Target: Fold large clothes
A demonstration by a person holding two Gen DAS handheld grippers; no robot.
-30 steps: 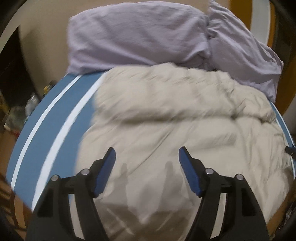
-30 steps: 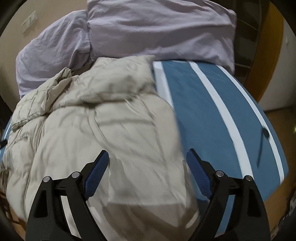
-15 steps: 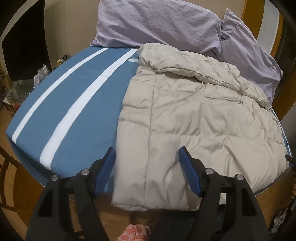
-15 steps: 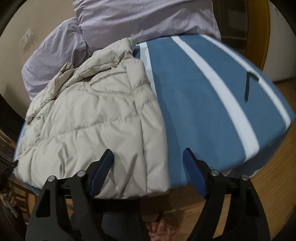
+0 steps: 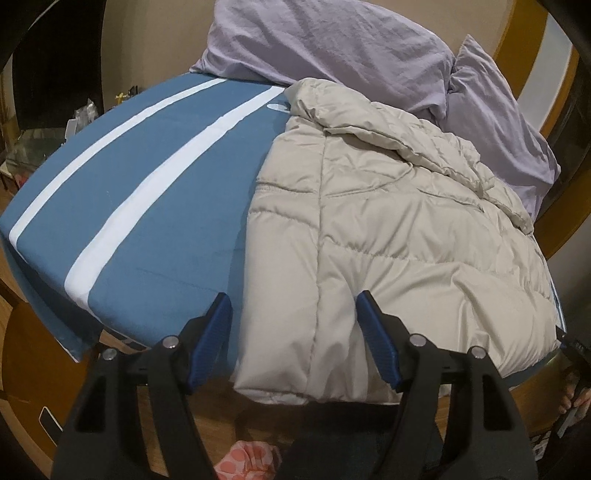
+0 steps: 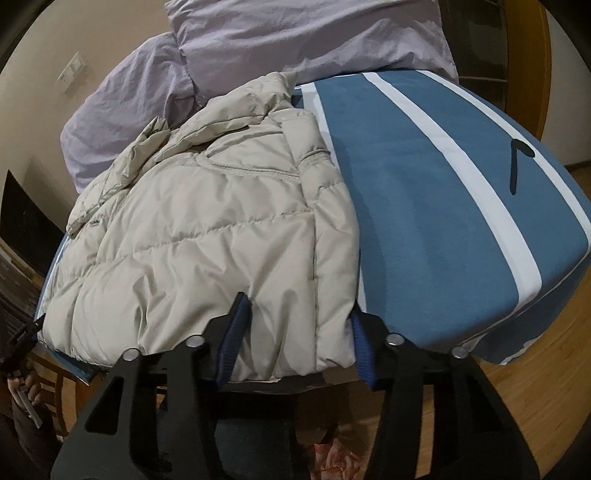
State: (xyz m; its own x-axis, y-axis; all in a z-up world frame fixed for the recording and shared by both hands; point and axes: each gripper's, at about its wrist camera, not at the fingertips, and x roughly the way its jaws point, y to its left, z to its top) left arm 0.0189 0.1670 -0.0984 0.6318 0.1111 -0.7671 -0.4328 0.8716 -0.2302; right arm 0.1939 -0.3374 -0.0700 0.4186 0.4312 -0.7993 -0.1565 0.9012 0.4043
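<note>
A beige puffer jacket (image 5: 399, 236) lies spread on the bed, collar toward the pillows, hem hanging a little over the near edge. My left gripper (image 5: 293, 317) hovers at the hem's left corner. Its jaws are closing slowly: one finger over the blue sheet beside the jacket's edge, the other over the jacket, with the corner between them. In the right wrist view the jacket (image 6: 207, 236) fills the left half. My right gripper (image 6: 298, 306) is closing on the hem's right corner, and both pads dent the puffy fabric.
The bed has a blue sheet with white stripes (image 5: 140, 206) (image 6: 443, 206) and lavender pillows (image 5: 332, 40) (image 6: 295, 33) at its head. A thin black object (image 6: 517, 162) lies on the sheet at right. Wooden floor surrounds the bed, with a pink dotted cloth (image 5: 247, 461) below.
Both grippers drew back from over the jacket to the bed's near edge. The jacket, blurred a second ago, now lies still. The right jaws narrowed onto the hem; the left barely changed.
</note>
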